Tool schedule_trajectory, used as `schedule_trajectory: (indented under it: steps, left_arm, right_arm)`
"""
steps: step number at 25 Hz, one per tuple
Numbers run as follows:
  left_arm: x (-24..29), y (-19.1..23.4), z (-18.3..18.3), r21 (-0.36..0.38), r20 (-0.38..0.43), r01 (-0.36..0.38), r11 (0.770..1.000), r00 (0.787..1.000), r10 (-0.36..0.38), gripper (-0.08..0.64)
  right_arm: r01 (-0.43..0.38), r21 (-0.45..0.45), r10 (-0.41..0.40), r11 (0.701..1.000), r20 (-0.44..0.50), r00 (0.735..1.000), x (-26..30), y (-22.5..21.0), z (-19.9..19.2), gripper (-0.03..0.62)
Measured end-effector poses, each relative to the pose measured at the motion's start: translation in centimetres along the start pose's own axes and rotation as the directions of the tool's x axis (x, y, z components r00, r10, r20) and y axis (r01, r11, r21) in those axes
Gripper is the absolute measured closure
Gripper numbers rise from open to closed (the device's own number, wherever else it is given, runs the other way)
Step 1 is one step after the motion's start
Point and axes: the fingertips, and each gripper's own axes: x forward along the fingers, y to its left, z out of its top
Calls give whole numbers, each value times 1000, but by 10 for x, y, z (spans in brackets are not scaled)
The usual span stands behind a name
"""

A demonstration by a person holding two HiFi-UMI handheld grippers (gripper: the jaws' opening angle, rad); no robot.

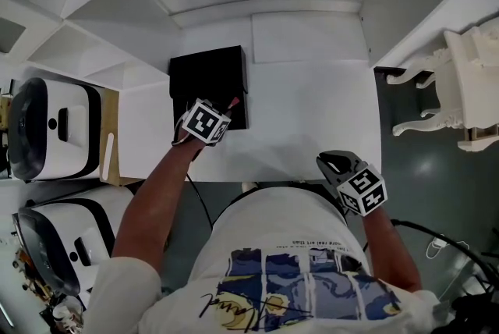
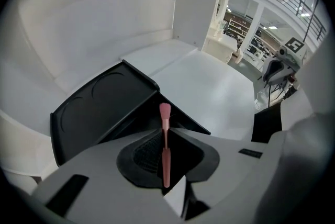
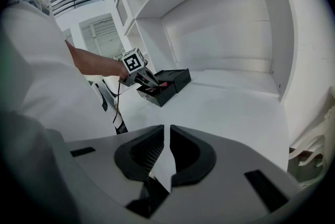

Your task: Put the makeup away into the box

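The fingers (image 3: 141, 152) of the right gripper (image 3: 166, 147), nearest the person at the front right edge of the white surface (image 1: 312, 114), are pictured drawn together to a narrow slit with nothing between them. Further in, the fingers (image 2: 146, 152) of the left gripper (image 2: 165, 136) are clenched on the thin handle of a pink makeup brush (image 2: 165, 149), which is held lengthwise along the jaws with its bristle head pointed steeply down. The brush is carried just above the near edge of the open black box (image 2: 99, 108), which is set toward the rear left of the surface with its lid laid back. Beyond it, only white shelving is seen. The placing of the brush is judged to be close at hand. The handle is slim and smooth, so it could be pivoted or slipped in the grip if the gripper is tipped further. If it is let go too early, the brush could be dropped on the box's rim and rolled onto the surface or off its left edge. The light box could also be shoved if its wall is struck on the way down. One brush, one box and two grippers are counted. Whether other makeup already lies in the box cannot be told.
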Motion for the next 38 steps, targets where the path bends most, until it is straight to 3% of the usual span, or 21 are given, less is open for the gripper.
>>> schedule_trajectory:
  steps: [11,17,38]
  left_arm:
    - [25,13,5,-101,-29,-3,995,1000,0,505]
    - [34,23,-3,-121,-66,-34,992,998,26,505]
    - [57,29,-6,-73,-132,-89,993,988,79,504]
  right_arm:
    - [-16,11,16,1000,-16,1000,2,-20,-5,538]
    - [-29,9,29,1000,-22,999,9,-22,-4,539]
    - [-39,26,40,999,-32,999,11,-32,-6,539]
